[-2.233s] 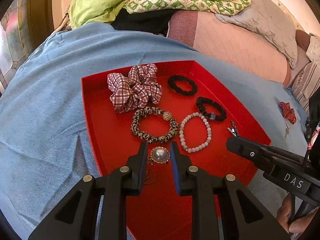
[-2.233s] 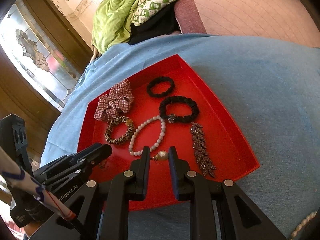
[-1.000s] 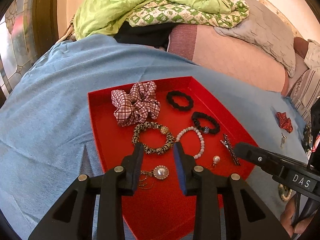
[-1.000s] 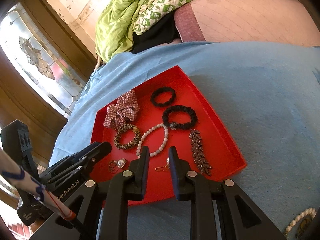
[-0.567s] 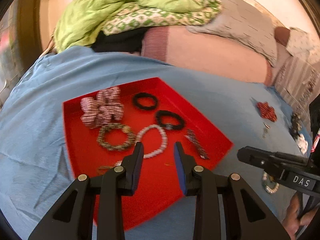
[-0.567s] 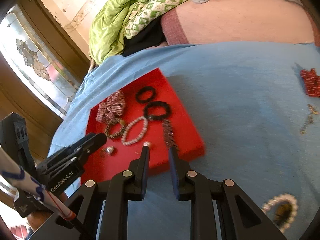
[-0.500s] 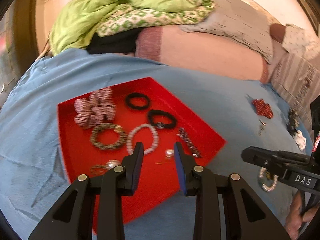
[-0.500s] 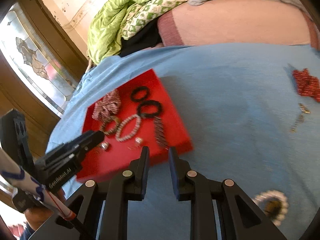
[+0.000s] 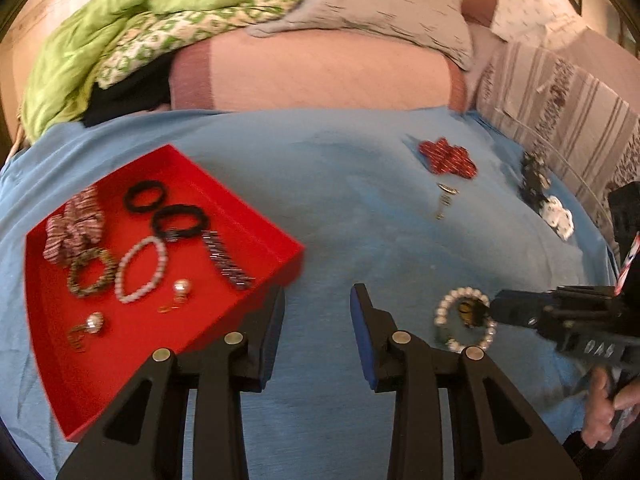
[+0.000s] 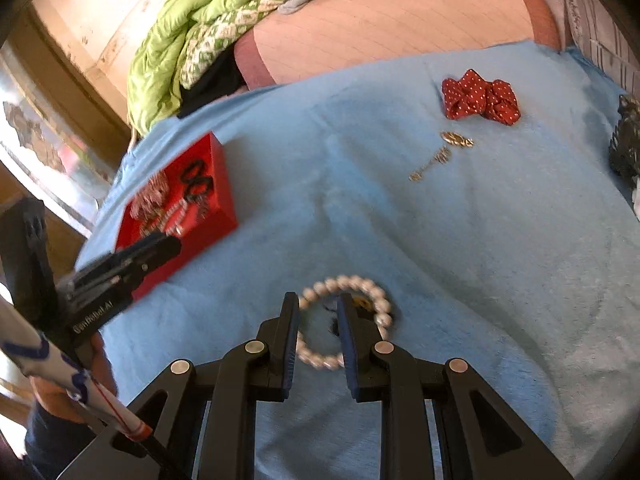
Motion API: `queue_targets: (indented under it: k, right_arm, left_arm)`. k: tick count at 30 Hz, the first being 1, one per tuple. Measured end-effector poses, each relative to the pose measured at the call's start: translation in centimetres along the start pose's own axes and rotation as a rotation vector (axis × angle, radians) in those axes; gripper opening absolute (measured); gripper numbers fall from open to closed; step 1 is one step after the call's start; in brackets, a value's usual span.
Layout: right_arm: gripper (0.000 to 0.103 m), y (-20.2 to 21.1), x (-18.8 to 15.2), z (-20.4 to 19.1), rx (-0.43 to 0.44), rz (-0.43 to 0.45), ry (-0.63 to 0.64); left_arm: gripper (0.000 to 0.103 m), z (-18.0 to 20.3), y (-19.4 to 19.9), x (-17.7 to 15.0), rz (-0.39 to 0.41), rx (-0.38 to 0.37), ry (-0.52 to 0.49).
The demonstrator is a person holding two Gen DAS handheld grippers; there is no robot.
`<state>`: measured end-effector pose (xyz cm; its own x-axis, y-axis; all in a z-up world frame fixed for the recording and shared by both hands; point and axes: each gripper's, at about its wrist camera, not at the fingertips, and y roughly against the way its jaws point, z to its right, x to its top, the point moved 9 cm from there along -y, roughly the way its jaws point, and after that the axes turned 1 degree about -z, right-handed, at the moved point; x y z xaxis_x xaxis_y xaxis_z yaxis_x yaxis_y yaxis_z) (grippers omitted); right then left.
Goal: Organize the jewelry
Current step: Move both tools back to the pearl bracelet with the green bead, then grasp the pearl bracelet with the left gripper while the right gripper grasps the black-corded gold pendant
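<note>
A red tray (image 9: 132,344) on the blue cloth holds scrunchies, bead bracelets, a dark clip and two pearl earrings; it also shows in the right wrist view (image 10: 216,200). My left gripper (image 9: 316,300) is open and empty over the cloth, just right of the tray's near corner. My right gripper (image 10: 318,312) is open, its tips right at a pearl bracelet (image 10: 348,288) lying on the cloth; the bracelet also shows in the left wrist view (image 9: 452,304). A red dotted scrunchie (image 10: 480,96), a gold earring (image 10: 436,156) and a gold clip (image 10: 456,138) lie farther off.
Green and patterned bedding (image 9: 140,28) and a pink mattress (image 9: 320,76) lie behind the blue cloth. Dark and white items (image 9: 548,200) sit at the cloth's right edge. A window frame (image 10: 48,100) is at the left.
Both grippers have swung right, away from the tray. The left gripper left an earring in the tray; the right left a pearl earring there and now sits at the pearl bracelet.
</note>
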<state>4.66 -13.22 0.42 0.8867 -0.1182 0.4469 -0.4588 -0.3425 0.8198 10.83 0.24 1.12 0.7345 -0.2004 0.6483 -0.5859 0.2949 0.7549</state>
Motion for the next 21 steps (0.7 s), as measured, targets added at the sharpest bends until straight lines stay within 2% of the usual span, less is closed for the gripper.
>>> queue_targets:
  k: [9,11,13,15,17,21]
  right_arm:
    - [0.021,-2.0,-0.4,0.1,-0.134,-0.025,0.132]
    - [0.021,-2.1,-0.4,0.0,-0.141,-0.027,0.153]
    - [0.012,-2.0,-0.5,0.0,-0.164,-0.033,0.180]
    - [0.005,-1.9,-0.6,-0.2,-0.159,-0.041,0.191]
    - [0.005,-1.4,-0.5,-0.1,-0.173,-0.024,0.191]
    - [0.005,0.9,0.8,0.3,-0.119,0.042,0.125]
  left_arm:
    - [0.033,2.4,-1.8,-0.9,-0.055,-0.020,-0.056]
    - [0.033,2.6,-2.1,-0.9,-0.063,-0.028,-0.061]
    - [0.033,2.9,-2.3,-0.9,-0.069,-0.032,-0.065]
    - [0.033,3.5,-2.6,-1.0,-0.076,-0.039,-0.076]
    - [0.034,4.2,-2.9,-1.1,-0.084,-0.050,-0.090]
    - [0.035,5.7,-3.4,-1.5,-0.107,-0.089,-0.108]
